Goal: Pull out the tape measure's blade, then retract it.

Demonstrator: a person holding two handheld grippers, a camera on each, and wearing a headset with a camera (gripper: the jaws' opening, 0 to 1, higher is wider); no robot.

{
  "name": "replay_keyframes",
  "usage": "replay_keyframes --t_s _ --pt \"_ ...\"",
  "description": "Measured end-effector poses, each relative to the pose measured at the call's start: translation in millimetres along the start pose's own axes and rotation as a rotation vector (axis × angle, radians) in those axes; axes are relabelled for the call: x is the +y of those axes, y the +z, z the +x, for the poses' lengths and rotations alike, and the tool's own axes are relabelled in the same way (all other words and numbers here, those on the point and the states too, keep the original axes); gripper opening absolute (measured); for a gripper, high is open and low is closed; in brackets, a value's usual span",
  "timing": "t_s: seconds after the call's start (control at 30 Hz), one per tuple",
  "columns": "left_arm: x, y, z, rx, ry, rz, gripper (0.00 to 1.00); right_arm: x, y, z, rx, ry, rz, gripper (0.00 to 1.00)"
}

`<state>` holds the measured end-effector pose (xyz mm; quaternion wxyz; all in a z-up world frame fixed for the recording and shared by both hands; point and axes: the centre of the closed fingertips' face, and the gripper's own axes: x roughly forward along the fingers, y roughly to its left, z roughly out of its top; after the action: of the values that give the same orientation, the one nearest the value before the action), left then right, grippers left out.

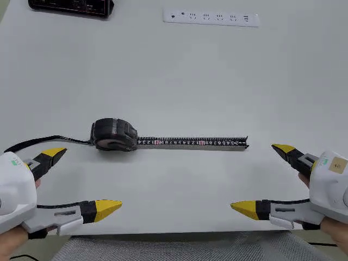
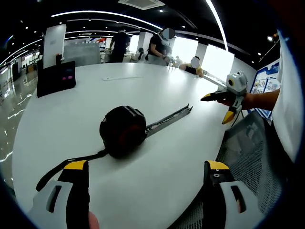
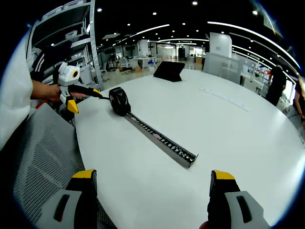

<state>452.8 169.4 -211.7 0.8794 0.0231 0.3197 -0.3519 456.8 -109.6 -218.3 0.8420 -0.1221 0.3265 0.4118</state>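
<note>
A black tape measure lies on the white table with its blade pulled out to the right, ending in a hook. A black strap trails left from the case. My left gripper is open near the front left, a little short of the case. My right gripper is open at the front right, just beyond the blade's hook. The case and the blade run across the right gripper view. Nothing is between either pair of jaws.
A white power strip lies at the table's far edge, and a black device at the far left. A grey mesh chair back sits at the near edge. People stand in the background.
</note>
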Motion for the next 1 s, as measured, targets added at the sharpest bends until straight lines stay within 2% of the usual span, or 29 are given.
replay_keyframes --t_s 0.57,1.0 --pt "2.4 4.7 8.4 0.013 0.017 -0.004 0.98 -5.1 1.6 5.2 -0.001 0.007 -0.002 0.97" --pt "3.2 15.5 22.2 0.000 0.032 -0.021 0.97 -8.8 2.7 5.0 -0.006 0.000 -0.001 0.97"
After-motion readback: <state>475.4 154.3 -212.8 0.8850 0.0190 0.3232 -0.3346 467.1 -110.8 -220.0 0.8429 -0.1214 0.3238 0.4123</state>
